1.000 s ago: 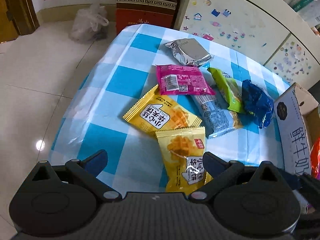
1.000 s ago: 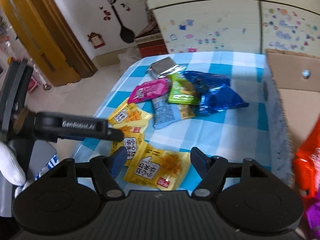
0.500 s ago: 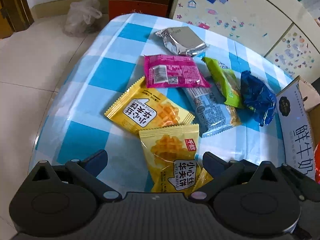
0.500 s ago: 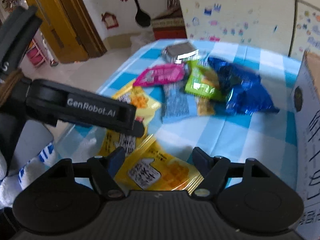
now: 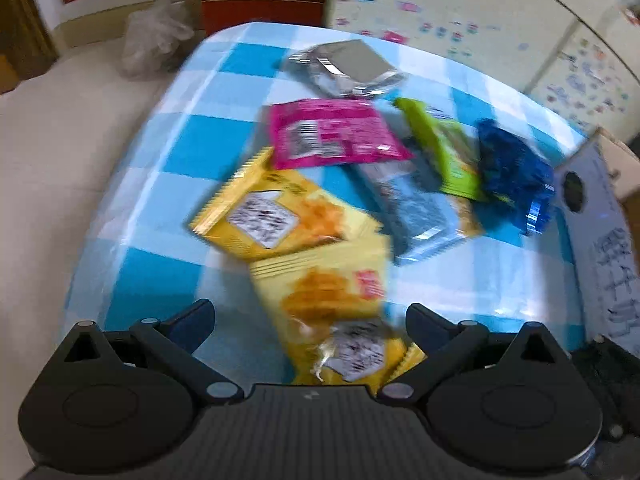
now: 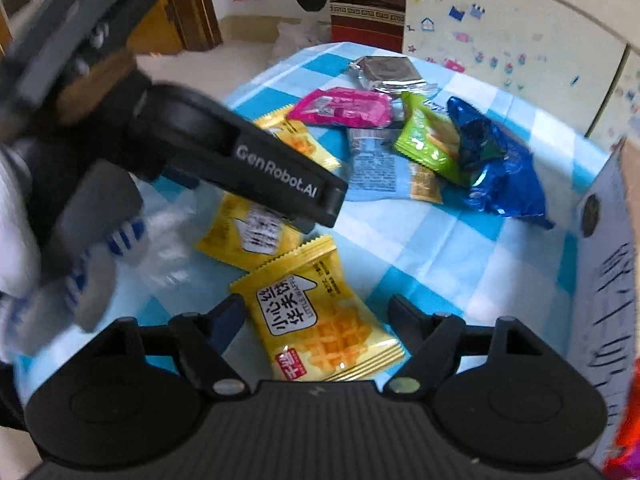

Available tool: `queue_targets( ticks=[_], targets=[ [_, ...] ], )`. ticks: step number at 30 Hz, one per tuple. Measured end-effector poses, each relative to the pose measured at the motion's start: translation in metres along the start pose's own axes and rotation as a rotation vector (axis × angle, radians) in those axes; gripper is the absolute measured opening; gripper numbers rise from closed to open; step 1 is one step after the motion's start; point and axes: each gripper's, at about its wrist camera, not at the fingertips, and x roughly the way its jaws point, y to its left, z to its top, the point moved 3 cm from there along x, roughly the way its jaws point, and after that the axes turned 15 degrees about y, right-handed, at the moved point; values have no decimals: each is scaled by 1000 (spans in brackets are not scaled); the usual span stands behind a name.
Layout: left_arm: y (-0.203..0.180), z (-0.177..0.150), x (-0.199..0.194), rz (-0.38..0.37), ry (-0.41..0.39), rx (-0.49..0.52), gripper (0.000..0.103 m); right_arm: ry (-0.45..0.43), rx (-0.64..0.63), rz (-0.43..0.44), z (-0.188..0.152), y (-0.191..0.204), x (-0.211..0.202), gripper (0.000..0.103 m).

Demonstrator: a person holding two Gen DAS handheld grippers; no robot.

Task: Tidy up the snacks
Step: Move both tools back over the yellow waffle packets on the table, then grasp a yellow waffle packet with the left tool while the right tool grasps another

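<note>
Snack packs lie on a blue-and-white checked tablecloth (image 5: 168, 148). Three yellow waffle packs sit nearest: one (image 5: 336, 312) between the open jaws of my left gripper (image 5: 310, 320), one (image 5: 276, 216) behind it, one (image 6: 316, 312) between the open jaws of my right gripper (image 6: 316, 316). Behind lie a pink pack (image 5: 332, 134), a silver pack (image 5: 348, 66), a light blue pack (image 5: 416, 208), a green pack (image 5: 444, 148) and a dark blue bag (image 5: 516, 172). The left gripper's body (image 6: 256, 160) shows over the middle waffle pack (image 6: 252, 232) in the right wrist view.
A white milk carton box (image 5: 604, 236) stands at the table's right edge, also in the right wrist view (image 6: 608, 280). A red-brown box (image 5: 264, 4) and a plastic bag (image 5: 156, 36) sit on the floor beyond the table. A stickered cabinet (image 5: 460, 20) stands behind.
Both grippers have moved forward and lower over the near yellow waffle packs. The left gripper now reaches further across the right wrist view. Both stay open.
</note>
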Motion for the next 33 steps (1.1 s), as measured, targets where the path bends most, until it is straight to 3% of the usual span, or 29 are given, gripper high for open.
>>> queue_targets(
  ticks=[2, 7, 24, 29, 31, 33],
  targets=[
    [-2, -1, 3, -11, 18, 0, 103, 1, -1, -11, -3, -1, 1, 79],
    [-8, -2, 9, 89, 4, 47, 103, -2, -3, -19, -3, 0, -1, 79],
    [-5, -7, 7, 94, -16, 41, 103, 11, -34, -46, -8, 4, 1, 82],
    [-5, -9, 6, 94, -25, 40, 103, 6, -30, -54, -7, 6, 0, 76],
    [-6, -10, 4, 81, -31, 48, 98, 0, -33, -60, -7, 7, -2, 67],
    [-9, -11, 1, 75, -42, 66, 87, -3, -32, -65, -7, 7, -3, 64]
  ],
)
